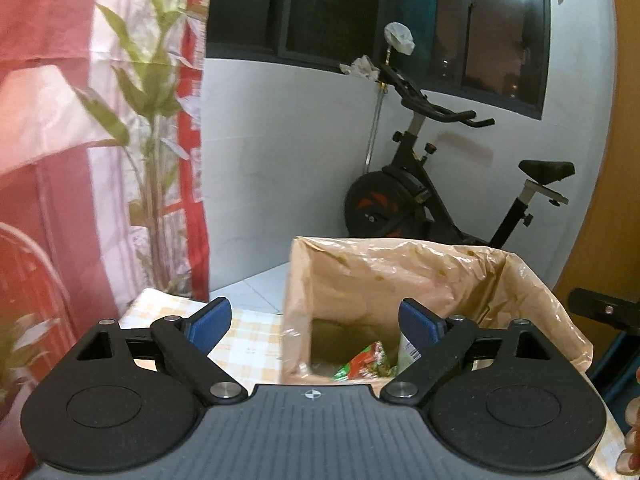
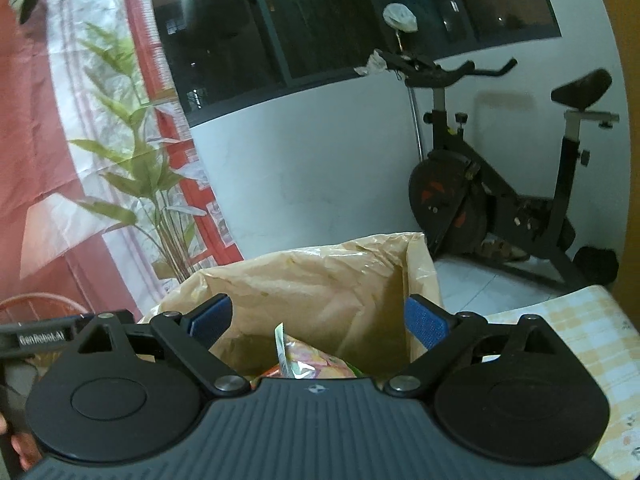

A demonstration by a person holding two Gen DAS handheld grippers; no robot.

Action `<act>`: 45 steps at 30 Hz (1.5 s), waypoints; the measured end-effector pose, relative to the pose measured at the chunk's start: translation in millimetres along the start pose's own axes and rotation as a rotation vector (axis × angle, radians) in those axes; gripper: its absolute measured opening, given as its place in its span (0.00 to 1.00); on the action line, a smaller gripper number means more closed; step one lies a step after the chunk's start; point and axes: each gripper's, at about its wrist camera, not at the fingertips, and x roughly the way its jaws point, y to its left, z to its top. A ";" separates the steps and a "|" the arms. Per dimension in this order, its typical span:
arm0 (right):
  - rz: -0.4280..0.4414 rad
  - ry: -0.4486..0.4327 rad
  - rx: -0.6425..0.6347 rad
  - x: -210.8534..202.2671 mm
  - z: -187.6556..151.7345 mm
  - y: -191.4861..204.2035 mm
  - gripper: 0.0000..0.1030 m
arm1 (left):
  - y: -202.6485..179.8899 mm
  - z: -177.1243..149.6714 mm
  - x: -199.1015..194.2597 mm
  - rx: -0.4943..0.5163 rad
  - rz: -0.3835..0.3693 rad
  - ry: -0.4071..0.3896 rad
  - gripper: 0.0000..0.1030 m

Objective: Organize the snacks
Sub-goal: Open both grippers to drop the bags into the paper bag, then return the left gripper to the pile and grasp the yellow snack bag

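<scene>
Between your left gripper fingers sits the open mouth of the lined box: its near-left corner edge rises just inside the left finger, and the right finger hangs over the interior. Both fingers are spread wide w/ nothing between the pads. Down past the fingertips, at the box bottom, you've got 2 snack items visible: a red-green packet and a pale green-white pack just behind the right finger. Left of the left finger is bare checked tablecloth, free room up to the table's far edge. The plastic liner flares out beyond the right finger.

Your right gripper is likewise spread wide, holding nothing. The box's far wall fills the gap between its fingers; the box's right corner edge stands just inside the right finger. Below the fingertips, 1 bright orange-yellow snack bag w/ a silvery torn edge sticks up, partly hidden by the gripper body. Right of the right finger: open tablecloth to the table corner. Left of the left finger, the other gripper's black arm sits close, so little room that side.

Beyond the fingertips: 1 exercise bike, 1 leafy plant, 1 red-and-white curtain, dark windows.
</scene>
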 end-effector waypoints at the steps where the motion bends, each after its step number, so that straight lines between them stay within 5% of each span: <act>1: 0.001 -0.004 -0.004 -5.9 -0.8 0.7 0.92 | 2.7 0.1 -5.7 -0.002 0.010 -0.001 0.89; 10: 0.004 -0.020 -0.050 -44.0 -15.3 -2.3 0.92 | 25.9 -29.8 -55.4 -0.061 0.028 0.015 0.90; 18: -0.028 0.027 -0.102 -58.3 -56.9 -2.4 0.92 | 33.6 -99.3 -64.8 -0.151 -0.015 0.157 0.90; 30: -0.053 0.183 -0.127 -53.6 -135.3 -1.9 0.92 | 20.1 -172.8 -49.3 -0.131 -0.097 0.398 0.90; 45: -0.035 0.275 -0.201 -43.9 -171.9 16.8 0.92 | -4.6 -205.1 -42.3 -0.049 -0.184 0.533 0.90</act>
